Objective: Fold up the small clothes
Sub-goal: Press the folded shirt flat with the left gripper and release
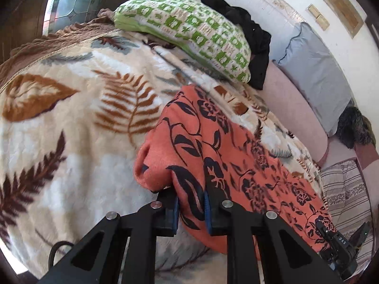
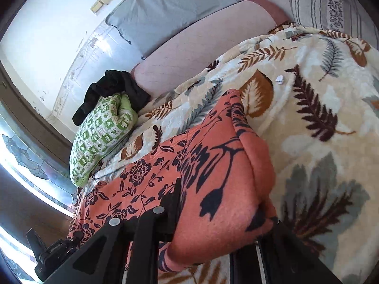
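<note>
A: Coral fleece with a black floral print, the small garment [image 1: 236,146], lies across a cream blanket [image 1: 71,118] patterned with brown and grey leaves. Read from the left: where does the left gripper [image 1: 190,209] sit?

B: At the garment's near left corner. Its two black fingers [image 1: 169,210], lined with blue pads, pinch a bunched fold of the cloth, which fills the narrow gap between them (the fold rides up off the blanket at that point). The rest of the garment runs away to the right, flat on the blanket.

A: And further along that edge?

B: The right gripper [image 1: 341,248] shows at the garment's far right corner in the left wrist view, small and partly cut off. In its own view the right gripper [image 2: 214,215] has coral cloth draped thickly over its jaws; one finger [image 2: 171,203] shows to the left of the fold, the other is mostly covered, and the cloth is clamped between them.

A: Background, left to right in the left wrist view?

B: A green-and-white checked cushion [image 1: 189,30], a black cloth [image 1: 248,35] heaped just behind it, a grey pillow [image 1: 315,71] against the white wall, then striped bedding [image 1: 345,189] at the right edge.
</note>
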`<action>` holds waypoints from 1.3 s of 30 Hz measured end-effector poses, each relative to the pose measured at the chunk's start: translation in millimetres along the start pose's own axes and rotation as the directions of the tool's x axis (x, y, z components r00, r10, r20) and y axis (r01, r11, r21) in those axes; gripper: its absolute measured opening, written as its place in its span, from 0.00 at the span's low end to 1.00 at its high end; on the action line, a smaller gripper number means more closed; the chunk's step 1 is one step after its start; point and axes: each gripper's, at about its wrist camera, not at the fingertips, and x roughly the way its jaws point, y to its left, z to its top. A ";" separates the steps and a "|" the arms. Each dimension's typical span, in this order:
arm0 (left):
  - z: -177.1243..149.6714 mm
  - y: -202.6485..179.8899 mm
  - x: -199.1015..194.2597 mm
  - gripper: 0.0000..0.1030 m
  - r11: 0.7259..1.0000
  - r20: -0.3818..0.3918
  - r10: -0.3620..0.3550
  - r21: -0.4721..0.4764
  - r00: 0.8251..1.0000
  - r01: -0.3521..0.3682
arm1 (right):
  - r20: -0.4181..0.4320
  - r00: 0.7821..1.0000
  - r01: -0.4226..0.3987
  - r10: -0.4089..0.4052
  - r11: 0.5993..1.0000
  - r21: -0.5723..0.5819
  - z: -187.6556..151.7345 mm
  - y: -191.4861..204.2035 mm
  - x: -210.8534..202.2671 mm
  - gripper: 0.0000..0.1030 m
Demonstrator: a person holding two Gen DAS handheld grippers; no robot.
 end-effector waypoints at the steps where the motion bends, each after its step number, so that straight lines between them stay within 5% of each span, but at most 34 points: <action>1: -7.4 10.4 0.2 0.25 0.999 -0.025 0.038 -0.018 0.999 -0.038 | -0.036 0.999 0.028 -0.028 1.000 0.002 -7.0 -5.6 -2.4 0.17; 5: -12.8 59.2 -18.4 0.51 0.983 -0.032 0.046 -0.178 0.998 -0.051 | -0.251 0.966 0.099 -0.060 0.984 0.145 -18.9 -43.6 11.2 0.29; 7: -13.4 75.5 -35.9 0.58 0.973 0.021 0.069 -0.223 0.997 -0.063 | -0.200 0.977 0.127 -0.079 0.962 0.241 -10.2 -59.8 -2.0 0.41; 9: -13.7 84.1 -41.4 0.63 0.968 0.035 0.063 -0.246 0.997 -0.052 | -0.056 0.980 0.199 -0.191 0.941 0.275 -0.8 -65.9 -31.4 0.57; 11: -11.6 86.9 -34.1 0.65 0.962 0.030 -0.003 -0.272 1.000 0.011 | 0.092 0.969 0.195 -0.230 0.937 0.288 5.8 -62.5 -59.1 0.57; 14: -6.2 75.7 -12.0 0.71 0.970 0.005 -0.002 -0.242 1.000 0.003 | 0.171 0.977 0.107 -0.125 0.988 0.111 11.1 -24.5 -67.5 0.55; 18: -8.6 43.9 1.7 0.72 0.987 0.025 -0.025 -0.158 0.999 0.028 | 0.070 0.998 0.013 0.000 0.983 -0.185 -14.2 48.4 -39.8 0.38; 20: -14.8 22.0 5.6 0.72 0.994 0.014 -0.084 -0.067 0.996 0.085 | 0.024 0.999 -0.017 0.025 0.960 -0.281 -30.3 78.8 -24.1 0.38; 23: -16.5 1.9 7.4 0.71 0.997 0.044 -0.060 0.057 0.997 0.057 | -0.040 0.997 -0.080 0.070 0.926 -0.368 -49.9 111.6 -3.2 0.38; 25: -14.1 5.5 8.1 0.60 0.998 0.060 -0.057 0.035 0.997 0.055 | -0.092 0.993 -0.102 0.072 0.915 -0.391 -65.5 120.3 13.8 0.38; 26: -12.0 10.4 7.2 0.44 0.997 0.063 -0.071 0.009 0.995 0.070 | -0.131 0.990 -0.105 0.057 0.915 -0.390 -72.7 120.8 25.1 0.38; 29: -6.1 15.4 0.6 0.42 0.994 0.100 -0.109 -0.014 0.989 0.111 | -0.298 0.953 -0.064 -0.044 0.937 -0.343 -88.6 103.7 70.1 0.38; 31: -5.9 12.8 3.0 0.54 0.997 0.094 -0.076 -0.003 0.993 0.077 | -0.307 0.951 -0.069 -0.031 0.949 -0.308 -90.2 94.3 73.2 0.36; 32: -7.0 13.6 6.9 0.78 0.998 0.074 -0.060 -0.014 0.995 0.061 | -0.313 0.950 -0.075 -0.025 0.951 -0.302 -88.0 94.8 70.5 0.35; 33: -7.4 14.6 12.0 0.87 0.998 0.055 -0.053 -0.034 0.997 0.055 | -0.309 0.951 -0.079 -0.018 0.951 -0.298 -86.0 95.3 66.6 0.35; 38: -0.8 5.7 25.3 0.86 0.993 0.045 -0.105 -0.058 0.993 0.108 | -0.228 0.969 -0.163 0.097 0.943 -0.291 -77.2 102.7 43.8 0.35; 39: 0.0 4.9 27.3 0.78 0.989 0.040 -0.124 -0.071 0.991 0.127 | -0.221 0.968 -0.183 0.120 0.939 -0.292 -75.5 106.4 42.4 0.35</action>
